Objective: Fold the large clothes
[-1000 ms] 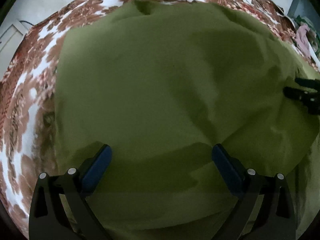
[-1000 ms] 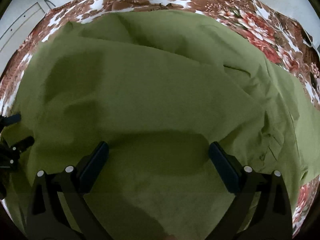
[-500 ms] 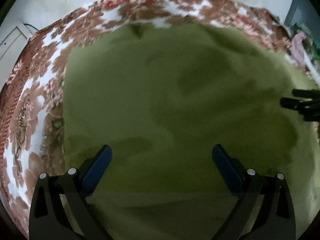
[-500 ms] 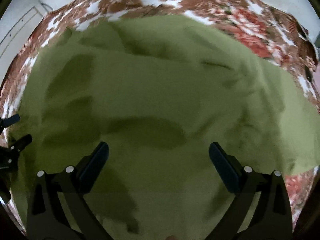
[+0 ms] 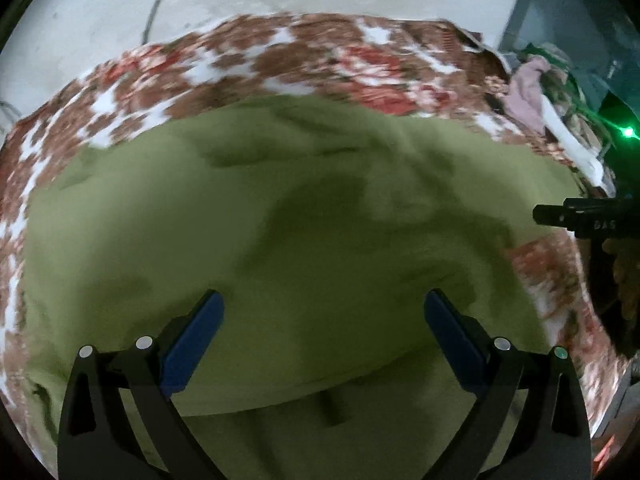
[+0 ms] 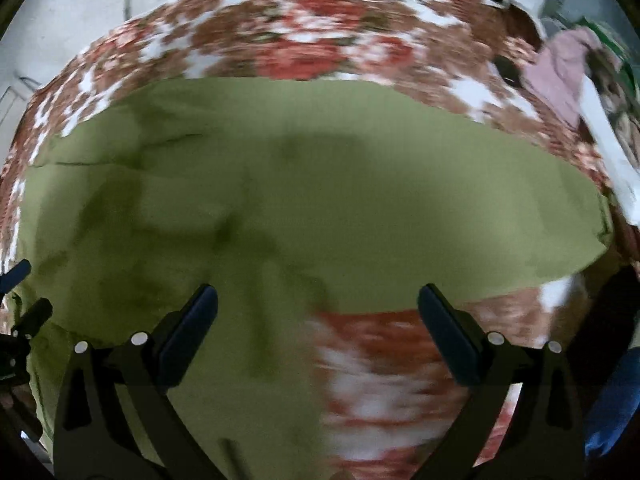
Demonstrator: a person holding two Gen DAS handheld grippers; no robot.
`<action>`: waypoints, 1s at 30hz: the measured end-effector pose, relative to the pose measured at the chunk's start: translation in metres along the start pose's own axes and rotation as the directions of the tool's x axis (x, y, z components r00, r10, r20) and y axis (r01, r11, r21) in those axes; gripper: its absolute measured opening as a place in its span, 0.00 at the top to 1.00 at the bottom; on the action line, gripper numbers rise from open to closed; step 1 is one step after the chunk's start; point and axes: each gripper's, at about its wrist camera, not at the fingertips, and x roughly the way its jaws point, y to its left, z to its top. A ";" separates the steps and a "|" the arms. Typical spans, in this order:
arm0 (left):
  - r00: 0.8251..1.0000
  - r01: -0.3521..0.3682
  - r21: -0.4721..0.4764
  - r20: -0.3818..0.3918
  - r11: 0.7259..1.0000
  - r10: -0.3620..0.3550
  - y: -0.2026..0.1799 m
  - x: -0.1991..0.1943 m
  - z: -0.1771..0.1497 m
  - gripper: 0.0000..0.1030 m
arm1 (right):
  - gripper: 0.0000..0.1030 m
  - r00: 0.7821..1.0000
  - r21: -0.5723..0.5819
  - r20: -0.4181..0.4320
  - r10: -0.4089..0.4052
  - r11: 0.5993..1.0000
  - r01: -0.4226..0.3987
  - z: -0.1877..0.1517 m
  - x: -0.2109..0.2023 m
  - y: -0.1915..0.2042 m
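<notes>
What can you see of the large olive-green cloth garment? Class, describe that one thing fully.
The large olive-green cloth garment is plain, matte woven-looking fabric, rumpled with soft creases and shadows. It lies spread across the floral red, brown and white bedsheet, which shows around its far and side edges. Both grippers stand open above it, gripping nothing.

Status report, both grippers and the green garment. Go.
Left gripper open, empty. Right gripper open, empty. Green garment spread on floral sheet, wrinkled. Clothes pile off to the side, nothing in the way.
</notes>
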 end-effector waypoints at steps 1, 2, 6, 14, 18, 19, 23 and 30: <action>1.000 0.004 0.008 0.002 1.000 -0.004 -0.015 0.002 0.003 0.05 | 0.05 1.000 -0.003 0.001 -0.016 1.000 0.016 -0.001 -0.001 -0.018; 1.000 0.009 0.018 0.004 1.000 -0.009 -0.033 0.007 0.007 0.05 | 0.05 1.000 -0.002 -0.001 -0.027 1.000 0.027 -0.003 -0.002 -0.033; 1.000 0.010 0.032 -0.001 0.999 -0.010 -0.074 0.019 0.014 0.05 | 0.05 0.997 0.032 -0.015 -0.077 0.997 0.077 -0.004 0.000 -0.095; 0.999 -0.009 0.042 -0.034 0.999 0.011 -0.124 0.046 0.025 0.05 | 0.05 0.990 0.175 -0.082 -0.114 0.976 0.127 0.009 0.019 -0.201; 0.998 -0.030 0.058 -0.047 0.998 0.032 -0.141 0.055 0.032 0.05 | 0.05 0.986 0.256 -0.115 -0.121 0.956 0.147 0.022 0.032 -0.254; 0.998 -0.033 0.056 -0.048 0.998 0.036 -0.146 0.055 0.035 0.05 | 0.05 0.986 0.302 -0.128 -0.109 0.942 0.143 0.024 0.035 -0.272; 0.997 -0.037 0.067 -0.065 0.997 0.041 -0.162 0.062 0.039 0.05 | 0.05 0.975 0.378 -0.169 -0.146 0.904 0.201 0.034 0.046 -0.318; 0.997 -0.035 0.049 -0.073 0.998 0.038 -0.176 0.070 0.036 0.05 | 0.05 0.969 0.590 -0.245 -0.024 0.789 0.169 0.032 0.078 -0.396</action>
